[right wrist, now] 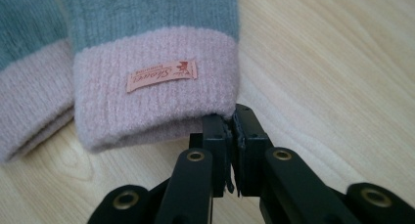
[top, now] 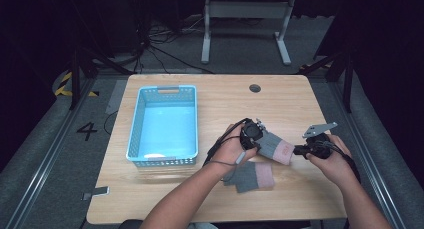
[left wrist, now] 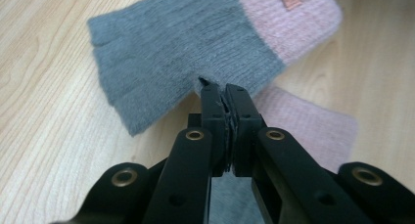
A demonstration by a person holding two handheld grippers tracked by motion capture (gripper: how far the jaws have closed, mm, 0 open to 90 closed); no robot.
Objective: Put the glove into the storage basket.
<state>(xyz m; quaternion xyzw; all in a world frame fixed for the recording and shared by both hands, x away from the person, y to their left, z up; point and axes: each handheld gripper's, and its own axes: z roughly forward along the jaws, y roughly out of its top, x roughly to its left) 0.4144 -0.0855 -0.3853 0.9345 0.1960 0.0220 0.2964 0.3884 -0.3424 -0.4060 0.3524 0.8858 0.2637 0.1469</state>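
Observation:
A grey knit glove with a pink cuff (top: 276, 148) hangs stretched between my two grippers just above the table. My left gripper (top: 259, 139) is shut on the edge of its grey part (left wrist: 195, 48). My right gripper (top: 300, 150) is shut on a corner of the pink cuff (right wrist: 156, 77), near its small sewn label. In the two gripper views, the left gripper (left wrist: 221, 89) and the right gripper (right wrist: 230, 119) each pinch the fabric with jaws pressed together. A matching second glove (top: 250, 176) lies flat on the wood just below, and appears as the second glove (left wrist: 313, 128) and the second glove (right wrist: 29, 92).
A light blue plastic basket (top: 136, 124) stands on the left half of the wooden table (top: 280, 99). A round cable hole (top: 255, 88) sits near the far edge. Both forearms come in over the near edge.

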